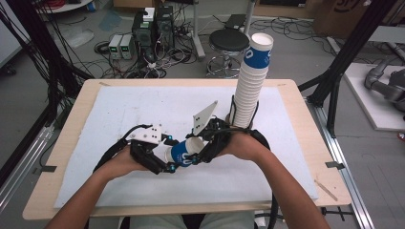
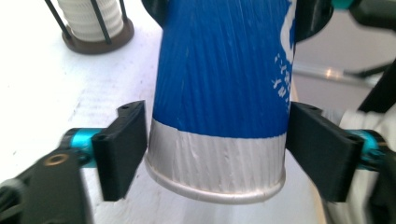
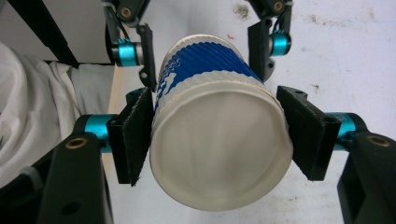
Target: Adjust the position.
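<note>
A blue-and-white ribbed paper cup (image 1: 183, 152) lies on its side in the air over the white mat, between both grippers. My right gripper (image 1: 203, 149) holds its white end; in the right gripper view the cup (image 3: 219, 154) faces the camera, and the right gripper (image 3: 215, 135) has both pads pressed against the rim band. My left gripper (image 1: 167, 160) straddles the other end. In the left gripper view the cup (image 2: 219, 70) stands between the pads of the left gripper (image 2: 217, 144), which sit just off its sides.
A tall stack of matching cups (image 1: 250, 90) stands in a black wire holder behind my right hand, also seen as the cup stack (image 2: 88, 18). The white mat (image 1: 143, 105) covers a wooden table. A stool (image 1: 229, 40) and cabling are on the floor beyond.
</note>
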Tool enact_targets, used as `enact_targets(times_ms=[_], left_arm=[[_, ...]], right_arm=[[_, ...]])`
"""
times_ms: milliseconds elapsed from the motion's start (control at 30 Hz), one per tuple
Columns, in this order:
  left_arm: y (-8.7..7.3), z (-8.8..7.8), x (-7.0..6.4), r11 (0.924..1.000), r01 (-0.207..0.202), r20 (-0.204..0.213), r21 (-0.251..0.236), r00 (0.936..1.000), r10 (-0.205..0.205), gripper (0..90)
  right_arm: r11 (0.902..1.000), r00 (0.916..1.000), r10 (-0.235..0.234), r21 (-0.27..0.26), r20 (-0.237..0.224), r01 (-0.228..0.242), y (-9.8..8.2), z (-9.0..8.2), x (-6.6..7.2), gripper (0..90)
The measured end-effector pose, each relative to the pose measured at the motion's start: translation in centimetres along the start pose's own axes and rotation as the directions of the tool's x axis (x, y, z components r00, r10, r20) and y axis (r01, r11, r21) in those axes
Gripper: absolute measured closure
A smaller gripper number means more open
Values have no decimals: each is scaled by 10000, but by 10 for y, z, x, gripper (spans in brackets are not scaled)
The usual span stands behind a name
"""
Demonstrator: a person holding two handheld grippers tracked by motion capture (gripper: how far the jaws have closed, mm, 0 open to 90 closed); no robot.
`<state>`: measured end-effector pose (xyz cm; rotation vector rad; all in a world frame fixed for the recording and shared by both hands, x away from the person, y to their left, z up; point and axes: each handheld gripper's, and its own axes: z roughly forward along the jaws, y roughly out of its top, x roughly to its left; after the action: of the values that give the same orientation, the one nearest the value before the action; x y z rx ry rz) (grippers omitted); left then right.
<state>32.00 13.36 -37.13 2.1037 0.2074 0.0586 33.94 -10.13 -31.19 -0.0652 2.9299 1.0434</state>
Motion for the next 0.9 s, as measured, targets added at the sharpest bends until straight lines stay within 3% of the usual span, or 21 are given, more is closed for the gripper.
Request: enact_targets(times_ms=[33, 100, 200, 367, 500, 700, 800, 867, 900], left_arm=[[-2, -1, 0, 9987, 262, -25, -446, 9996, -263, 170], [-2, -3, -1, 9979, 289, -12, -574, 9996, -290, 170], [-7, -9, -1, 9907, 312, -61, -1325, 9995, -323, 173], [-9, -16, 3, 9841, 405, -247, -1730, 9987, -454, 170], [-11, -21, 3, 9721, 519, -170, -2287, 9982, -573, 170], [-18, -25, 5, 9568, 689, -384, -2824, 9958, -830, 171], [-23, -25, 6, 9449, 768, -502, -3183, 9940, -977, 170], [-26, -26, 6, 9328, 904, -499, -3488, 9921, -1148, 170], [-26, -26, 6, 9328, 904, -499, -3488, 9921, -1148, 170]], right_arm=[[10000, 10000, 31, -82, 37, -30, -1, -1, 0, 312], [9997, 9999, 61, -235, 116, -58, -3, -3, -1, 312], [9972, 9996, 247, -716, 132, -237, -7, -8, -1, 312], [9916, 9979, 585, -1173, 290, -547, -19, -13, -3, 312], [9839, 9942, 958, -1560, 486, -872, -27, -19, -4, 310], [9732, 9895, 1315, -1979, 604, -1172, -39, -21, -4, 310], [9664, 9881, 1415, -2246, 596, -1249, -44, -20, -4, 310], [9608, 9872, 1494, -2439, 557, -1316, -46, -19, -3, 309], [9587, 9864, 1543, -2500, 572, -1355, -47, -19, -3, 310]])
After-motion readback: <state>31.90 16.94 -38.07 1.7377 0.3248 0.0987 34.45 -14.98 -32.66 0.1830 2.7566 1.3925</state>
